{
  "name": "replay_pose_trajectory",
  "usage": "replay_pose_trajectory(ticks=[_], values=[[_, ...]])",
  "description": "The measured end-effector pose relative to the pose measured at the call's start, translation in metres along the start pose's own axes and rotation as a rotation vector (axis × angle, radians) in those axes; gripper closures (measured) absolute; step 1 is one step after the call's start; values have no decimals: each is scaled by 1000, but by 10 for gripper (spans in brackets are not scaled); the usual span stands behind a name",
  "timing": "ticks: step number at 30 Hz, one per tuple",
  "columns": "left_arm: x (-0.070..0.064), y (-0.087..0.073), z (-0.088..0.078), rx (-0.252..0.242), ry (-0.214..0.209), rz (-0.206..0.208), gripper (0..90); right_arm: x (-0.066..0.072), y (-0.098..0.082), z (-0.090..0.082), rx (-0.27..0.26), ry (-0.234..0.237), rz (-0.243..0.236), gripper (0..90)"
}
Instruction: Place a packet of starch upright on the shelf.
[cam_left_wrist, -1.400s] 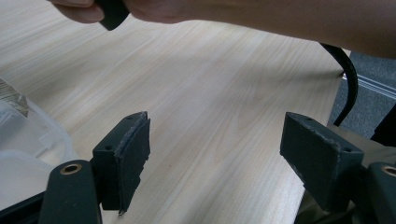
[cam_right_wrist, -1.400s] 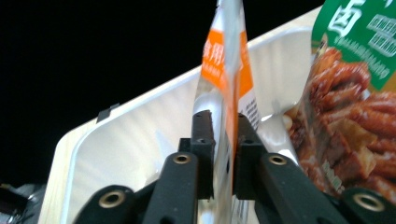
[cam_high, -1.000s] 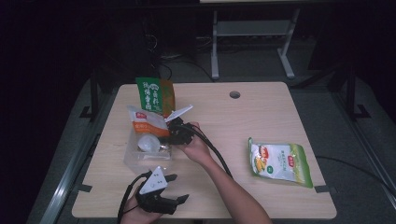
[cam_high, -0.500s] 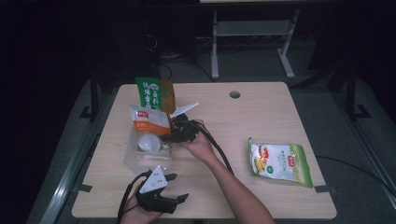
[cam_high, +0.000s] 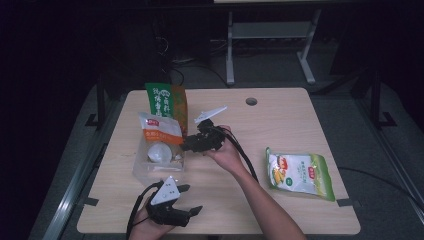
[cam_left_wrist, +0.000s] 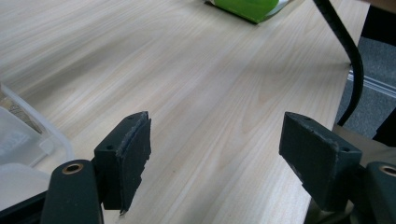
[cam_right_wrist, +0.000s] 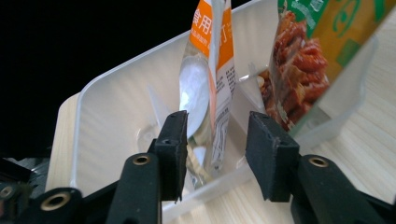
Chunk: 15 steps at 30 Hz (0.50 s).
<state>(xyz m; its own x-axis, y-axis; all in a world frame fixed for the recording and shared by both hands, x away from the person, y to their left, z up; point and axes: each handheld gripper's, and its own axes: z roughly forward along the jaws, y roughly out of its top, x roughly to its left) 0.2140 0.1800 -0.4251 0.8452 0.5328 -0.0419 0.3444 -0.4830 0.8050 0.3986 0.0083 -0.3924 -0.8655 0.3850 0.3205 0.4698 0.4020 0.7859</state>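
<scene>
jaws of the right gripper (cam_right_wrist: 215, 140) have just been opening and stand half apart, the orange-topped clear pouch (cam_right_wrist: 208, 88) upright between them, pads off it. pouch and the green-and-red snack bag (cam_right_wrist: 303, 51) beyond stand in the clear plastic bin (cam_right_wrist: 107, 121). left gripper (cam_left_wrist: 215, 154) gapes wide over bare table (cam_left_wrist: 196, 74). high view adds a corn packet (cam_high: 299, 173) well off to the right.

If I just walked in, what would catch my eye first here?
Probably the orange-topped packet standing in the clear plastic bin at the table's left, with the right gripper, jaws just opening around its edge. A green-and-yellow bag lies alone at the right.
</scene>
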Motion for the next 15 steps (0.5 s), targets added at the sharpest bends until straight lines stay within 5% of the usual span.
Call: replay_pose_trajectory(ticks=[15], values=[[3,0,1,1,6,6,244,-5,-12,-40,2,-28,14,454]])
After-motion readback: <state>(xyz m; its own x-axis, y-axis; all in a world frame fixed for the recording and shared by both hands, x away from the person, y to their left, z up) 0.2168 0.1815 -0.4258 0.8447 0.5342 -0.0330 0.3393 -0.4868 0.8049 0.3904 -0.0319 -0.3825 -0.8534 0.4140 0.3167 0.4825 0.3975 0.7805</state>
